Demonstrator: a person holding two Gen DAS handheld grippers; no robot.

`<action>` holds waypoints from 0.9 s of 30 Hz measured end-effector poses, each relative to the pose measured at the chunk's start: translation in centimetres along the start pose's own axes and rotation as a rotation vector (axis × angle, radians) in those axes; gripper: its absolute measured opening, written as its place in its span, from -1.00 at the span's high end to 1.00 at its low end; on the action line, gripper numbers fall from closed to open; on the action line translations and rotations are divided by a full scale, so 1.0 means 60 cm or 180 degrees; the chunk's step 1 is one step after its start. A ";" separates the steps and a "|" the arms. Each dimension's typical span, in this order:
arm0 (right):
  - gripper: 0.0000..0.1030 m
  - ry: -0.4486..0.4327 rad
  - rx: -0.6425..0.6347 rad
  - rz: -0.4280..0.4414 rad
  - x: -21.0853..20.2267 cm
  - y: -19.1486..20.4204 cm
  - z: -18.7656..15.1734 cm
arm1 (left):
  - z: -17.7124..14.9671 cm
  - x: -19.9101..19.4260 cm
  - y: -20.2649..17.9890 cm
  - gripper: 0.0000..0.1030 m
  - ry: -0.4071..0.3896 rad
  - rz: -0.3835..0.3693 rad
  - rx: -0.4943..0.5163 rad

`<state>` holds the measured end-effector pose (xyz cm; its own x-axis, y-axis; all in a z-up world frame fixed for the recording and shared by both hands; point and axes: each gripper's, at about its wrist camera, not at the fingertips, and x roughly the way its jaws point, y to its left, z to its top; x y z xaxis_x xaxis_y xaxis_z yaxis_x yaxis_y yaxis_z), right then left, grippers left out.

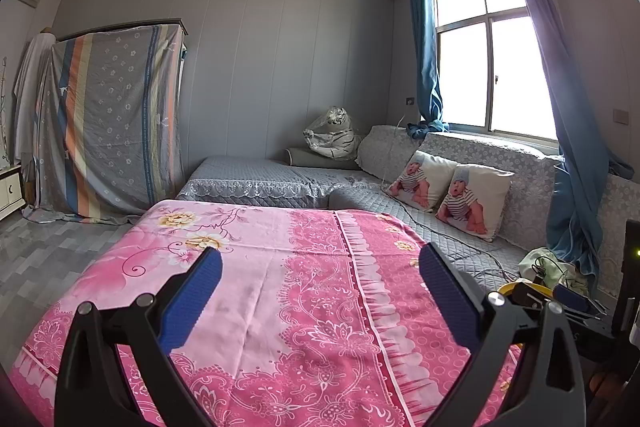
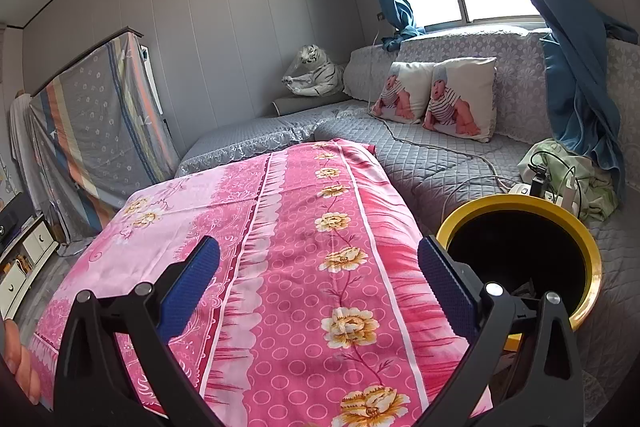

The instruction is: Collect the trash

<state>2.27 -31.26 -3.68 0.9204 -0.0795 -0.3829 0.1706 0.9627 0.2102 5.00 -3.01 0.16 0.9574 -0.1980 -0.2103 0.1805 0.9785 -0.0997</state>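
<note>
Left gripper (image 1: 320, 267) held level above the pink sheet (image 1: 280, 287), pointing toward the grey wall; blue pads (image 1: 192, 295) spread wide, nothing between them. Right gripper (image 2: 320, 267) also above the pink sheet (image 2: 280, 247), tilted slightly down, fingers wide apart and empty. Right of the sheet, touching its edge: yellow-rimmed bin (image 2: 584, 243), black inside, some trash (image 2: 524, 289) visible at its bottom. Beyond the bin, two baby-print pillows (image 2: 436, 95) on the grey sofa (image 2: 440, 151).

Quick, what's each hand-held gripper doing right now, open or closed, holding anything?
Left hand-held gripper: open, empty, over the pink sheet.
Right hand-held gripper: open, empty, beside the yellow bin.
</note>
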 end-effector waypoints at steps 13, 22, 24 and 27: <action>-0.84 0.0020 0.0016 -0.0003 0.001 -0.002 -0.005 | -0.005 0.000 0.003 -0.85 0.0003 0.0003 0.0010; -0.84 0.0044 0.0021 0.0001 0.005 -0.002 -0.007 | -0.007 0.007 0.004 -0.85 0.0031 0.0041 0.0045; -0.84 0.0051 0.0026 0.0003 0.005 -0.003 -0.008 | -0.007 0.008 0.004 -0.85 0.0046 0.0011 0.0034; -0.84 0.0050 0.0024 0.0002 0.005 -0.003 -0.008 | -0.007 0.008 0.003 -0.85 0.0042 0.0012 0.0052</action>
<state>2.36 -31.33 -4.25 0.9149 -0.0746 -0.3968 0.1726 0.9607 0.2173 5.41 -2.95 -0.39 0.9550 -0.1950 -0.2236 0.1806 0.9800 -0.0830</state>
